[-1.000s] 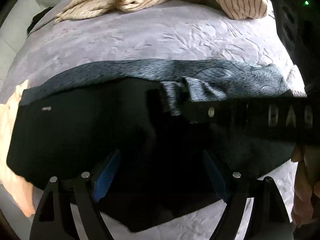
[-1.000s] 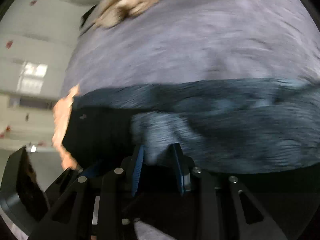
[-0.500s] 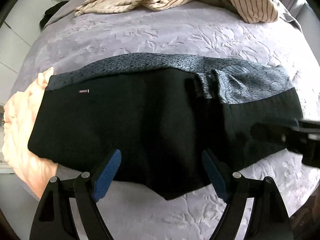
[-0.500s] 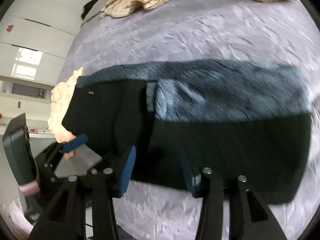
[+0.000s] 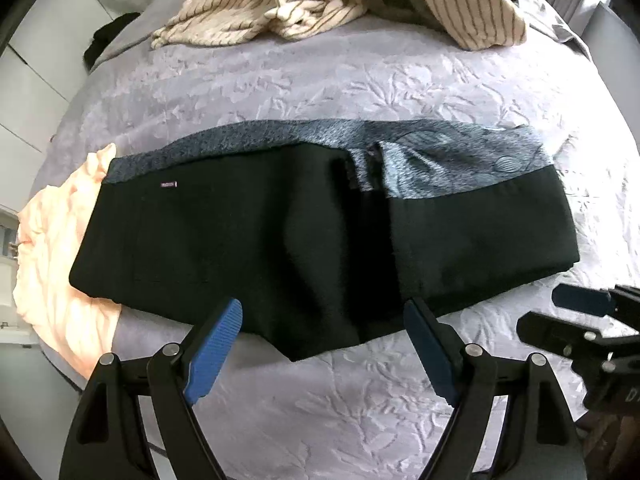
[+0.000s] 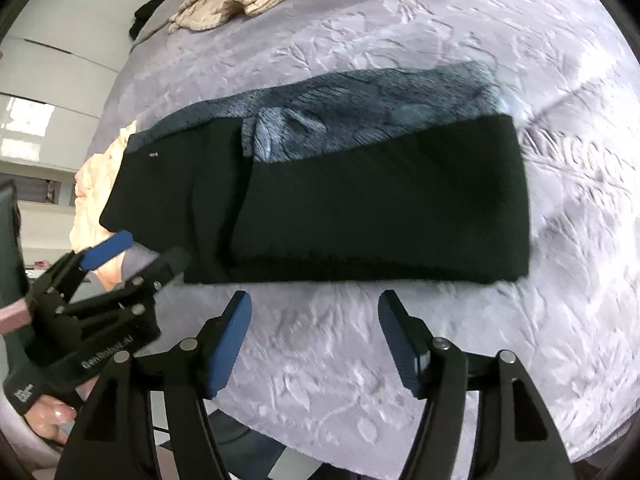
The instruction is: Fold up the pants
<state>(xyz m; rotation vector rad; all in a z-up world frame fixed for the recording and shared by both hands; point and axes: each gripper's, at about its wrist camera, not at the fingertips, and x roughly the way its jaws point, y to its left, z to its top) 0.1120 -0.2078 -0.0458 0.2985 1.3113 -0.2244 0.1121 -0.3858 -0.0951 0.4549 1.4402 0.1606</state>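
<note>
Pants: the black pants (image 5: 280, 248) lie folded into a long band across the bed, just beyond the tips of both grippers; a grey-blue patterned inner face shows along the far edge and at a turned-back flap near the middle.
Small label: a tiny tag (image 5: 169, 185) sits on the black cloth toward the left end, well ahead and left of the left jaws.
Left gripper: the left gripper (image 5: 322, 344) hangs over the near edge of the pants with its jaws wide apart, nothing between the blue pads (the cloth's lowest point lies between them in the view, under them rather than gripped).
Right gripper: the right gripper (image 6: 314, 332) is over bare bedspread just short of the pants' near edge; its jaws have just been opening and stand apart with nothing between them.
Bedspread: a lilac bedspread (image 6: 440, 32) with a raised leaf pattern lies under everything, showing between and beyond both sets of jaws.
Peach cloth: a peach garment (image 5: 56, 264) lies under the left end of the pants, left of the left jaws.
Striped cloth: a crumpled cream striped garment (image 5: 280, 4) lies at the far side, well beyond the jaws.
Hand: fingers (image 6: 52, 416) hold the left gripper's handle, left of the right jaws.
</note>
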